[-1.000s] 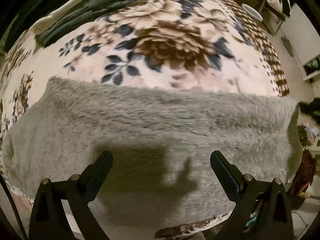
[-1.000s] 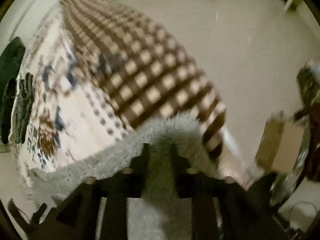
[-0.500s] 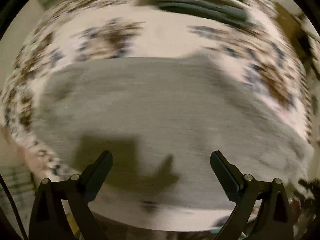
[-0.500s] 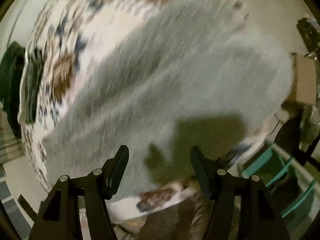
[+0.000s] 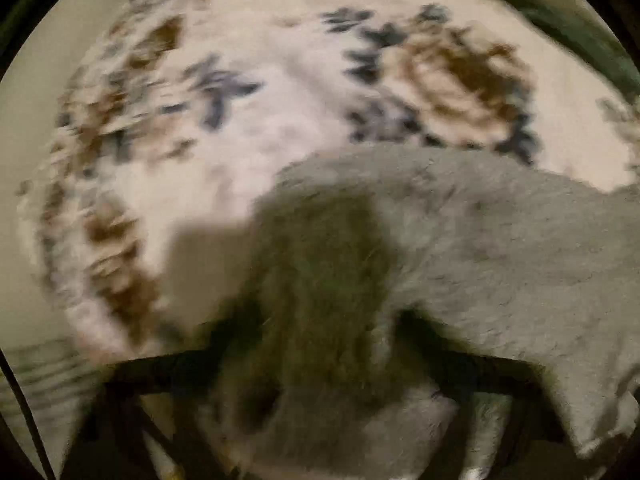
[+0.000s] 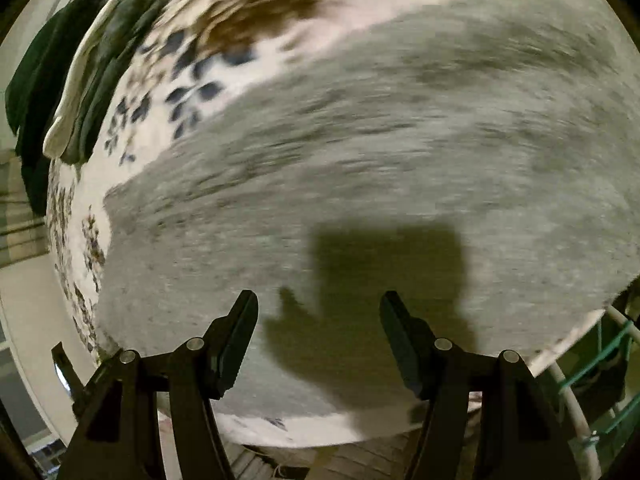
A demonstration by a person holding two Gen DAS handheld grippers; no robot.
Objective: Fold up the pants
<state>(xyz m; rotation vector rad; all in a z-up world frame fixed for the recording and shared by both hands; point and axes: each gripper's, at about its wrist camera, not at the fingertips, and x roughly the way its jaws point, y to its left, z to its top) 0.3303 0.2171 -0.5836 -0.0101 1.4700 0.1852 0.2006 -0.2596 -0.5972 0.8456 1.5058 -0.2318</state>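
Note:
The grey fuzzy pants (image 6: 380, 152) lie spread on a floral blanket (image 6: 256, 20). My right gripper (image 6: 318, 320) is open and empty just above their near edge. In the blurred left wrist view, my left gripper (image 5: 320, 320) has its fingers close together around a bunched end of the grey pants (image 5: 500, 240), which rises between them. Blur hides the fingertips.
A pile of dark green and white clothes (image 6: 76, 80) lies at the far left of the bed; it also shows in the left wrist view (image 5: 568, 20). The floral blanket (image 5: 280, 120) covers the bed. A green and white rack (image 6: 592, 380) stands at the right.
My left gripper has swung left to an end of the pants and its fingers have closed in on the fabric. My right gripper released the pants earlier and stays open above them.

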